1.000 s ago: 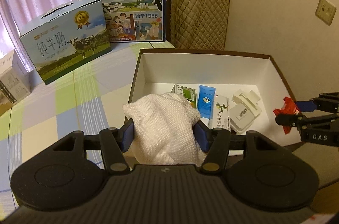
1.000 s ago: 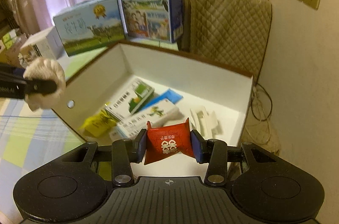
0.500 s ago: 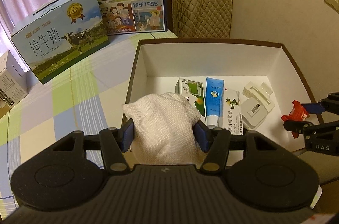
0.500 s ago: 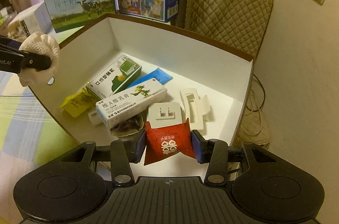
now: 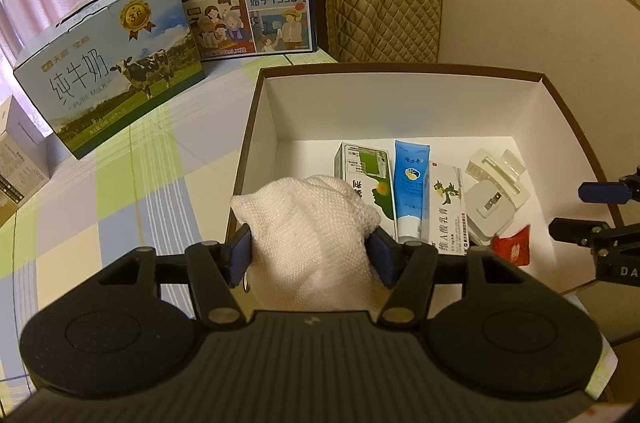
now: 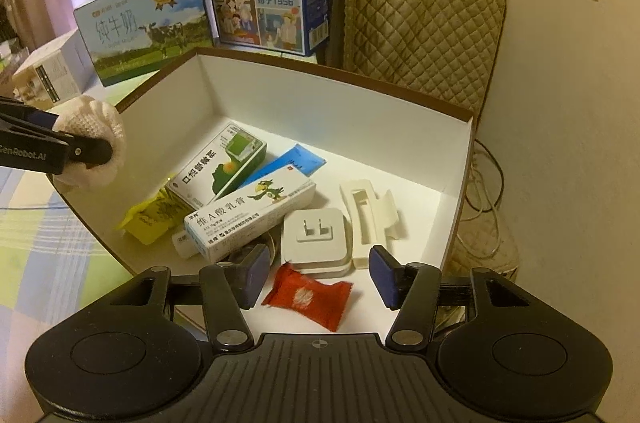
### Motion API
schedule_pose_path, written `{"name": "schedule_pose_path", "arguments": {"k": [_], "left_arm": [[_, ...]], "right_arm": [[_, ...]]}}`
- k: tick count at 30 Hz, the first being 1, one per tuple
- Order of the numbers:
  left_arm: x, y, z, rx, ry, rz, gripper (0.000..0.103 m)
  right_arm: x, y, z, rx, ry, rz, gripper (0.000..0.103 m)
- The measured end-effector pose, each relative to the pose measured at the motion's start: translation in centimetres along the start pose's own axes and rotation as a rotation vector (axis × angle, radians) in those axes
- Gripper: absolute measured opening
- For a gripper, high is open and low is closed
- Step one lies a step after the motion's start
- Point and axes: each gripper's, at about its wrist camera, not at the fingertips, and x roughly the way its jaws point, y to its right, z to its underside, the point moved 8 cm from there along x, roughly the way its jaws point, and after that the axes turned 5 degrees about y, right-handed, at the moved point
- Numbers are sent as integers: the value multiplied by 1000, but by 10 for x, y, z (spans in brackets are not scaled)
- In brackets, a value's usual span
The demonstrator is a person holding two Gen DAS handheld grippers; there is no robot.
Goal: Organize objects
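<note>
The white cloth (image 5: 312, 235) hides the near end of the green box (image 5: 366, 169) and the box floor behind it. A dark round thing (image 6: 250, 255) lies mostly under the long white box (image 6: 248, 213), too hidden to identify. The red packet (image 6: 308, 297) is blurred.

Red packet (image 6: 307, 297) flat in box (image 6: 320, 95); cloth (image 5: 310, 227) aloft.

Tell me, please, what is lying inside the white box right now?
Inside the white box: a green-and-white carton, blue tube, parrot-printed carton, yellow packet, white charger, white plastic holder and red packet. A small white item and something dark are mostly hidden under the cartons.
</note>
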Motion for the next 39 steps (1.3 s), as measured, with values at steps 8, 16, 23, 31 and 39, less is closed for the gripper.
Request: {"name": "schedule_pose_path", "arguments": {"k": [8, 16, 23, 31, 39], "left_arm": [[4, -4, -2, 26, 21, -35, 75], [-5, -6, -2, 44, 32, -37, 85], [-26, -4, 9, 35, 36, -5, 92], [-66, -3, 24, 12, 81, 49, 99], [-104, -7, 45, -33, 124, 69, 102]], "right_arm": [[-3, 2, 0, 11, 7, -10, 53], [-10, -1, 1, 19, 20, -20, 55], [-26, -11, 4, 20, 44, -32, 58], [-61, -21, 8, 64, 113, -40, 60], [-95, -40, 19, 126, 163, -41, 64]]}}
